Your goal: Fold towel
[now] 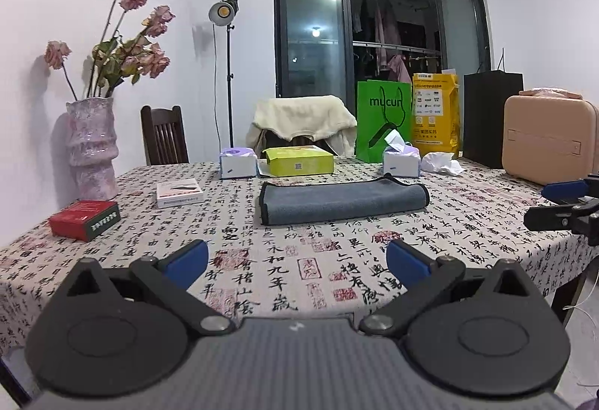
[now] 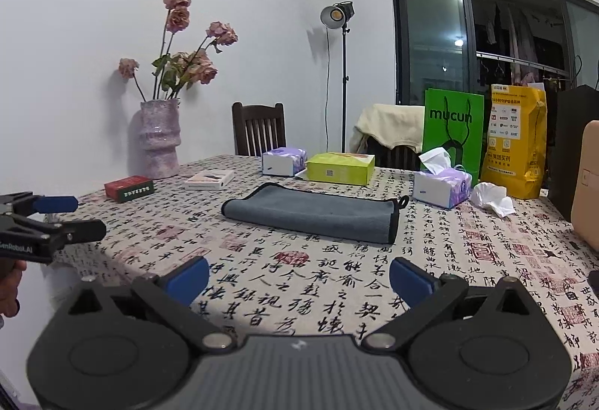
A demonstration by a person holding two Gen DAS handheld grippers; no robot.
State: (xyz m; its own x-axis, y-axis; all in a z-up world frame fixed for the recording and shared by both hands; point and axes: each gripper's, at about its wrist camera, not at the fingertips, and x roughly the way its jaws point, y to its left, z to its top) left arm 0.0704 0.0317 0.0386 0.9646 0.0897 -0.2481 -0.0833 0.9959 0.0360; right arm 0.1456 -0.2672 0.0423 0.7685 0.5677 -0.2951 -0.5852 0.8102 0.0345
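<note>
Towel lies folded into a long grey strip with black edging on the bench, at twelve o'clock from the left gripper and near it but not touching. Left jaws stand released, blue pads wide apart over the calligraphy cloth, grasping nothing. Right gripper faces the towel from its own side, jaws likewise spread and bare. Beyond the towel sit a lime-green box and two tissue packs. At ten o'clock stands a vase of dried roses, a red box in front of it.
</note>
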